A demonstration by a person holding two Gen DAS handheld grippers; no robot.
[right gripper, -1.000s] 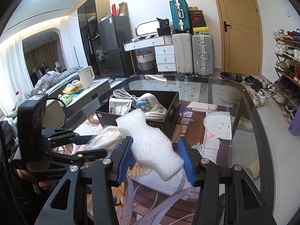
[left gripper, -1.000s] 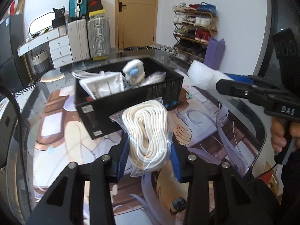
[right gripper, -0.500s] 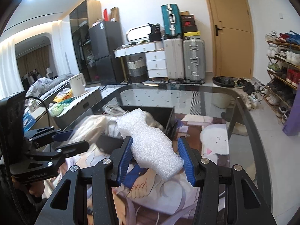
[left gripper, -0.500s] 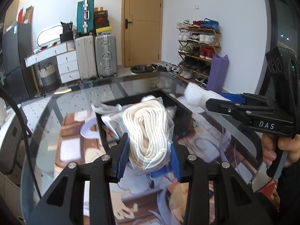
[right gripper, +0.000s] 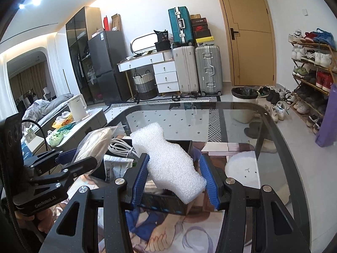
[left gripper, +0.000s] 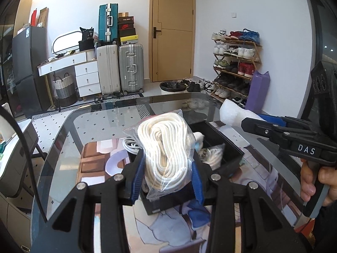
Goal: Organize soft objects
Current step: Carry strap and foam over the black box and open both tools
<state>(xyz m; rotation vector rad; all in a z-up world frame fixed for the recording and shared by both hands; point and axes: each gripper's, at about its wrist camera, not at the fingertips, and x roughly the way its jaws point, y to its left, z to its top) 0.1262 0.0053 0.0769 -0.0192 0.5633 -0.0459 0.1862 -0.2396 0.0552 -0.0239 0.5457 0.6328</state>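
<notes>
In the left wrist view, the left gripper point(left gripper: 166, 179) was squeezing a clear bag of white rope point(left gripper: 166, 154). Its blue fingers point(left gripper: 137, 179) pressed on both sides of the bag. The bag was up in the air, over a black box point(left gripper: 221, 143). The box sat on a glass bench point(left gripper: 63, 147) with a picture mat under it. Inside the box were a white cable point(left gripper: 131, 145) and some other soft white things. On the right side, the right gripper point(left gripper: 261, 120) was held by a hand point(left gripper: 316, 183). A white foam piece point(left gripper: 231, 115) stuck out from it, up in the air near the far corner of the box.

In the right wrist view, the right gripper point(right gripper: 174, 179) was holding the white foam piece point(right gripper: 168, 162). Its blue fingers point(right gripper: 141, 179) touched the foam on both sides. The foam lay tilted between them, above the black box point(right gripper: 164, 204). The white cable point(right gripper: 120, 147) and a white packet point(right gripper: 115, 166) lay in the box. On the left side, the left gripper point(right gripper: 71, 160) held the bag of white rope point(right gripper: 94, 143) up beside the foam. Behind the glass bench point(right gripper: 242, 122) stood suitcases point(right gripper: 195, 69), a door and a shoe rack point(right gripper: 311, 73).
</notes>
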